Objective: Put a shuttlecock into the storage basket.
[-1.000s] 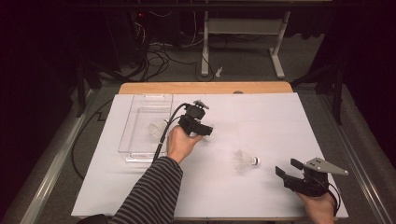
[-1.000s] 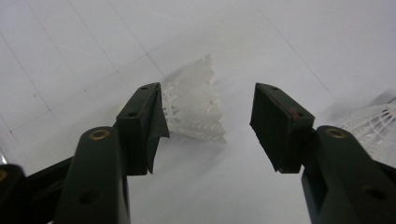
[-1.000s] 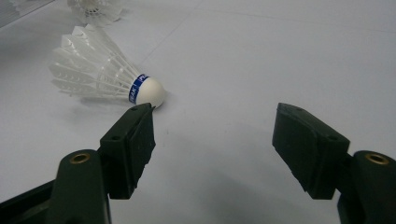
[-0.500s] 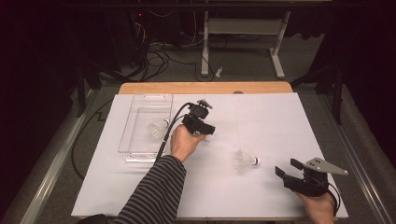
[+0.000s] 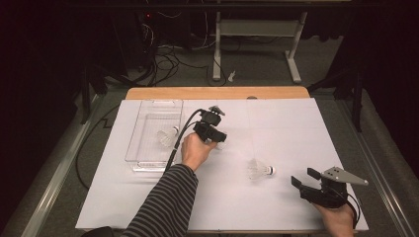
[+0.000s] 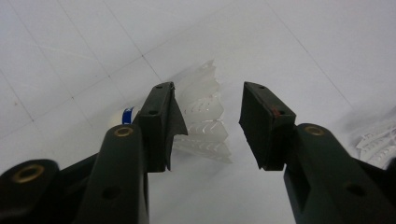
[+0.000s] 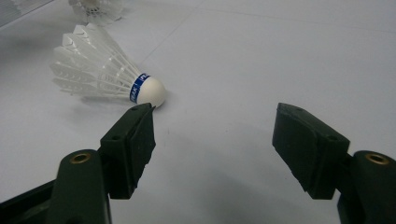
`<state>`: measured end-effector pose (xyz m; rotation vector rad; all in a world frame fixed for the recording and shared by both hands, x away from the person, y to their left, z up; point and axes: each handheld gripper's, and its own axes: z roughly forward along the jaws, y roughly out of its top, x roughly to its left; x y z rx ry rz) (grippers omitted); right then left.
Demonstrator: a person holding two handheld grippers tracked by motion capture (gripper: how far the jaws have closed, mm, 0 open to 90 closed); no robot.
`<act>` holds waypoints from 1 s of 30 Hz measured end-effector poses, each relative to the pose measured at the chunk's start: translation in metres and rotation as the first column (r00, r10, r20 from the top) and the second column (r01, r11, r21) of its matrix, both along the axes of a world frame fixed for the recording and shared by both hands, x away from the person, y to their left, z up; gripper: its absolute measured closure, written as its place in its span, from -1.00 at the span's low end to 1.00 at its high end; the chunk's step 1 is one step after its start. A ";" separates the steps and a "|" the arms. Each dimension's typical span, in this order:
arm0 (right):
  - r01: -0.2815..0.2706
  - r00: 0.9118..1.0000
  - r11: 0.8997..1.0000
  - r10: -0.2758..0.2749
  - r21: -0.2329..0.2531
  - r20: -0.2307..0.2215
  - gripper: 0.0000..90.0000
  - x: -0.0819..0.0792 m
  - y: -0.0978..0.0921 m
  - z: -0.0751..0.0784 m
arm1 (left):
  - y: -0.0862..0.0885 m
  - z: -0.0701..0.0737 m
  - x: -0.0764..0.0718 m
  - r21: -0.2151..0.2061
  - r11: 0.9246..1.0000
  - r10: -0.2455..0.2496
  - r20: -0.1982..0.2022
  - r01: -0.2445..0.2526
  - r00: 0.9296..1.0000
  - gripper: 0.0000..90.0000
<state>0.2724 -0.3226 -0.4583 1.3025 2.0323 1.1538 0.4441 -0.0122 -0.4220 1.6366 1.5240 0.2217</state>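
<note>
While both of my claws sit over the white sheet, the readings are as follows.

Left claw (image 6: 205, 121): jaws parted, a clear gap between the two pads; nothing clamped. From above I see it (image 5: 220, 139) near the middle of the table, held in my left hand (image 5: 195, 150), striped sleeve behind it.

Shuttlecock at left claw (image 6: 203, 123): lies on its side on the sheet just past my jaw tips, feathers in the gap between them, cork with blue band (image 6: 122, 116) off to the left behind the left jaw. Whether the left pad touches the feathers, I cannot tell.

Right claw (image 7: 212, 128): jaws spread wide; nothing held. From above it (image 5: 304, 178) sits at the near right of the table, in my right hand (image 5: 338, 217), grey plate on top.

Shuttlecock at right claw (image 7: 105, 72): lies on its side, white cork toward my left jaw tip and just beyond it, feathers pointing away. From above it (image 5: 259, 169) lies between my two claws, nearer the right one, apart from it.

Clear tray (image 5: 143, 160): stands on the sheet left of my left claw, long side running away from me.

Shuttlecock in tray (image 5: 167, 136): lies on its side inside the tray, cork toward my left claw.

Sheet (image 5: 296, 128): white, covers the tabletop.
</note>
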 end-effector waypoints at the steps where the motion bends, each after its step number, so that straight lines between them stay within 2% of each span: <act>1: 0.000 1.000 1.000 0.000 0.000 0.000 -0.32 0.000 0.000 0.000 | 0.000 0.000 0.000 0.000 1.000 0.000 0.000 0.000 1.000 0.26; 11: -0.001 1.000 1.000 0.001 -0.001 0.002 -0.32 0.000 0.000 0.000 | 0.001 -0.003 0.001 0.007 1.000 -0.004 -0.014 0.004 1.000 0.41; 30: -0.001 1.000 1.000 0.001 0.000 0.001 -0.32 0.000 0.000 0.000 | 0.001 -0.002 0.000 -0.008 1.000 -0.019 -0.022 0.019 1.000 0.68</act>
